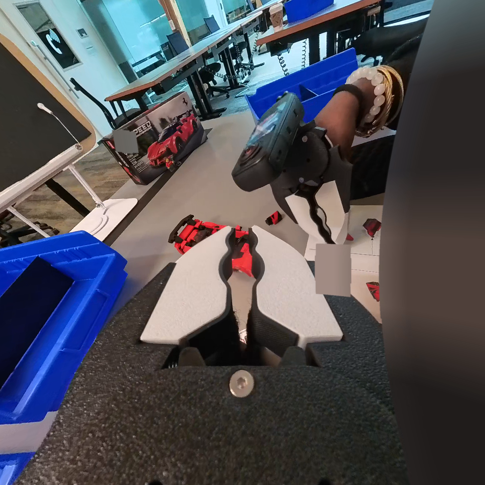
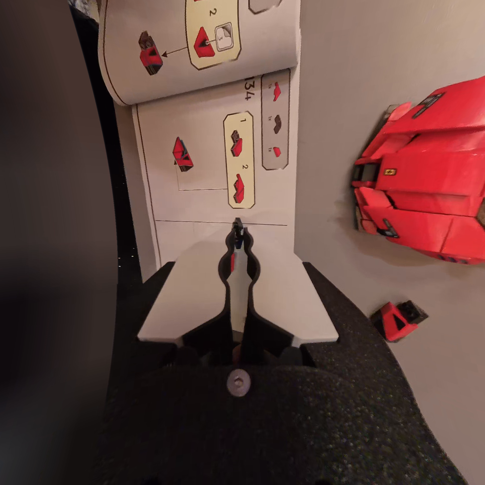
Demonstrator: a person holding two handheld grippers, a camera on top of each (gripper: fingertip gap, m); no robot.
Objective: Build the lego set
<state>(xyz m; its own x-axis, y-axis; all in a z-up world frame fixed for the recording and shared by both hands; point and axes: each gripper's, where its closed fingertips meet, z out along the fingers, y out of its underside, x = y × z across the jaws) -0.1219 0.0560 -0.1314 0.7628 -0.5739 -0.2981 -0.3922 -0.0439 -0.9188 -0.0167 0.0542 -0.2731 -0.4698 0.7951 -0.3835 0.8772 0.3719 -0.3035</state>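
The red Lego car [image 1: 194,232] lies on the grey table [image 1: 210,189]; its nose shows in the right wrist view [image 2: 420,178]. My left gripper [image 1: 241,232] hovers over the car's near end, jaws almost closed, nothing seen between them. My right gripper [image 2: 238,231] is shut on a small black Lego piece [image 2: 237,224] pinched at its tips, just above the open instruction booklet [image 2: 204,162]. A sliver of red shows in the gap behind the piece. The right gripper also shows in the left wrist view [image 1: 329,237], held by a hand. A small red-and-black sub-assembly [image 2: 396,324] lies on the table, also in the left wrist view [image 1: 274,217].
A blue bin [image 1: 60,301] stands close on the left and another blue bin [image 1: 315,84] at the back right. The Lego set box [image 1: 157,141] stands at the table's far left. A screen on a white stand [image 1: 39,126] leans at the left edge. The booklet [image 1: 367,265] lies on the right. My right fingertips sit around 20 centimetres from my left ones. Both grippers' tips are roughly 20 centimetres from the red Lego car [image 1: 194,232].
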